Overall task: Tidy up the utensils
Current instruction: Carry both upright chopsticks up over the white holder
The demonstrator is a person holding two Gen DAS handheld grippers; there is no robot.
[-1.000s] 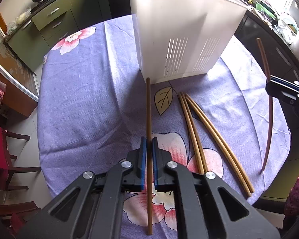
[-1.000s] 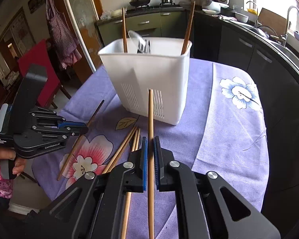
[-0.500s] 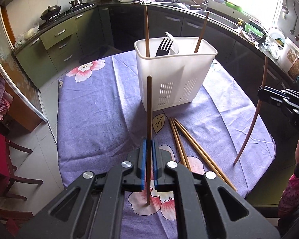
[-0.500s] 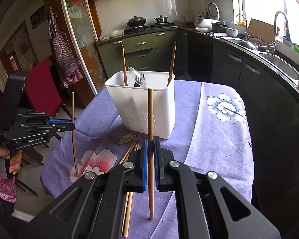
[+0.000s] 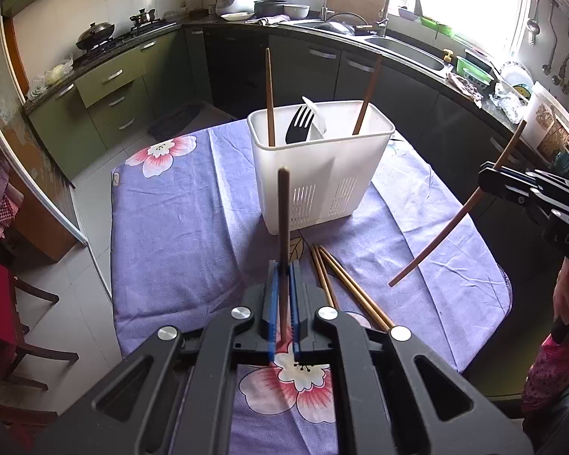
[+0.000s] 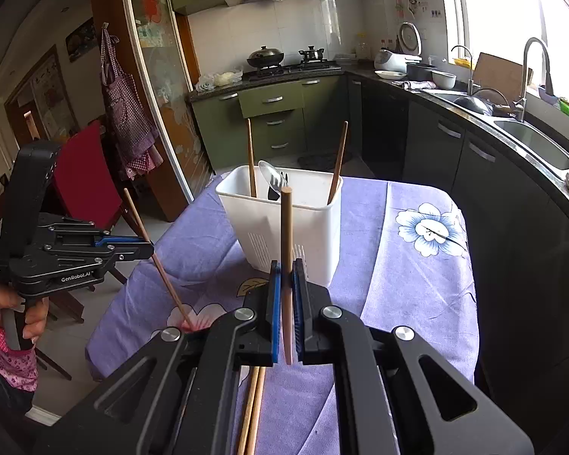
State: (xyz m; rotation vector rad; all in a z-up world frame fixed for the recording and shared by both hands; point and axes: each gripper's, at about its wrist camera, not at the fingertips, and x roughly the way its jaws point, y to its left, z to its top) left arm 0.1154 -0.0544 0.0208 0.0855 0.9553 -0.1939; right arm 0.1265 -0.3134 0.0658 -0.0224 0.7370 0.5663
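Observation:
My left gripper (image 5: pixel 283 265) is shut on a brown chopstick (image 5: pixel 283 227), held upright above the table. My right gripper (image 6: pixel 286 265) is shut on a lighter wooden chopstick (image 6: pixel 286 235), also upright. A white utensil caddy (image 5: pixel 322 174) stands mid-table and holds two chopsticks, a black fork (image 5: pixel 299 125) and a white spoon. It shows in the right wrist view too (image 6: pixel 284 227). Several loose chopsticks (image 5: pixel 341 284) lie on the cloth in front of the caddy. Each gripper shows in the other's view: the right (image 5: pixel 491 180), the left (image 6: pixel 148 248).
The table has a purple floral cloth (image 5: pixel 170 227). A red chair (image 6: pixel 83 185) stands off the table's left side. Dark kitchen cabinets and a counter with a sink (image 5: pixel 409 49) run behind and to the right of the table.
Both grippers have risen and pulled back from the caddy with their chopsticks, which now stand higher above the cloth. The caddy looks smaller and farther.

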